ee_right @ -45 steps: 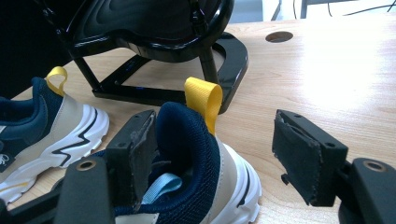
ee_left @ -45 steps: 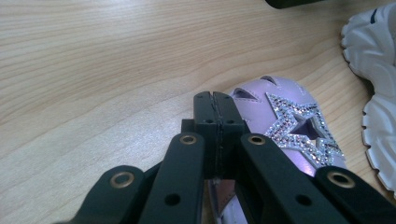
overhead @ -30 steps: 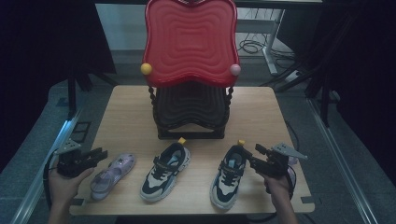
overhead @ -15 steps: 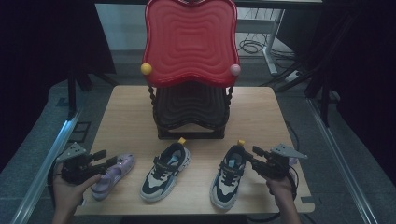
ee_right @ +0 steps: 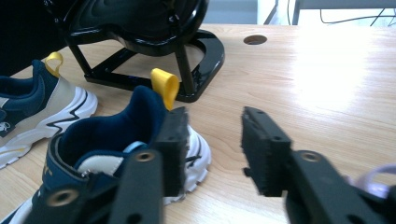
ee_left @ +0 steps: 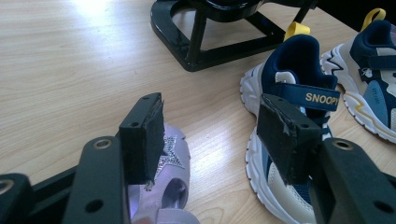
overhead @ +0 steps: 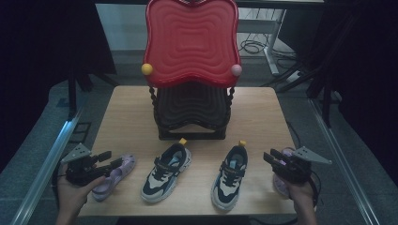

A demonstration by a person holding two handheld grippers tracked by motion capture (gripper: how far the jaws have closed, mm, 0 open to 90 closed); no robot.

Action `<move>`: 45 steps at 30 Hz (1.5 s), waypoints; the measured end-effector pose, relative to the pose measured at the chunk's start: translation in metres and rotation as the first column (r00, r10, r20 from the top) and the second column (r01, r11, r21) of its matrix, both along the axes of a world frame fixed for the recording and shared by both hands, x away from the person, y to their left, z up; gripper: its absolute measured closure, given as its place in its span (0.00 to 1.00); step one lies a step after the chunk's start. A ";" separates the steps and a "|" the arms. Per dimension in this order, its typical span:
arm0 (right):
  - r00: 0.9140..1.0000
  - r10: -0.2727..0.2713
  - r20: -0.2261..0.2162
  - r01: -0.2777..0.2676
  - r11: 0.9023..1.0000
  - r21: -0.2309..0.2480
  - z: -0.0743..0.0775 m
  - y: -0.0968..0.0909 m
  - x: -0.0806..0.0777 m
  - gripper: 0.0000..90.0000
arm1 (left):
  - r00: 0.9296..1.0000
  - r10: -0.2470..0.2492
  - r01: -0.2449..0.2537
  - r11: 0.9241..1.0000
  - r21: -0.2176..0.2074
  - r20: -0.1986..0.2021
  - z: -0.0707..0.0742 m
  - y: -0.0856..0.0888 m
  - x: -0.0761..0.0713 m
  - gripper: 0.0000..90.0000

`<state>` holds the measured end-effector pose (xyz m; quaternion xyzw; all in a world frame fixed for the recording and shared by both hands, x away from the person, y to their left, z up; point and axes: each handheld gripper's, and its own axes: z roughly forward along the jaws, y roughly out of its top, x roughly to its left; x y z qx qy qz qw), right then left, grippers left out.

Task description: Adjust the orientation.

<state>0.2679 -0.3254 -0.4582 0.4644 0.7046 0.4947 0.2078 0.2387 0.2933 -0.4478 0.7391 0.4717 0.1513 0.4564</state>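
From the high view, the left hand-held gripper (overhead: 107, 158) hangs over the lilac shoe (overhead: 111, 176), left of the black rack (overhead: 191, 110), while the right hand-held gripper (overhead: 271, 157) sits beside the right sneaker (overhead: 230, 176). In the left gripper view the jaws, just opened, stand apart, empty, above the lilac shoe (ee_left: 170, 184); closing now could pinch only its edge. In the right gripper view the jaws have been closing on nothing, near the right sneaker (ee_right: 116, 140), and could nudge it toward the rack.

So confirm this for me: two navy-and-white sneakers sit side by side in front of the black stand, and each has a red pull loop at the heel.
Not quite. The pull loops are yellow, not red, as the high view shows on the left sneaker and the right sneaker; the right gripper view shows it up close. The rest holds: both sit side by side in front of the black stand.
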 end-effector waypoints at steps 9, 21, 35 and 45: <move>1.000 -0.011 -0.028 0.009 0.999 -0.052 -0.010 -0.027 -0.012 0.99 | 1.000 0.002 -0.002 1.000 -0.026 -0.002 0.000 0.004 -0.002 0.46; 0.997 -0.054 -0.047 0.048 0.992 -0.121 -0.018 -0.054 -0.034 1.00 | 1.000 -0.016 0.015 0.999 -0.032 -0.017 -0.001 0.001 -0.006 0.46; 0.992 -0.106 -0.073 0.091 0.978 -0.185 -0.028 -0.071 -0.046 1.00 | 0.999 -0.022 0.021 0.999 -0.029 -0.036 -0.005 0.001 -0.002 0.46; 0.981 -0.150 -0.125 0.120 0.968 -0.222 -0.047 -0.089 -0.064 1.00 | 0.999 -0.017 0.016 1.000 -0.025 -0.049 -0.008 0.003 -0.002 0.46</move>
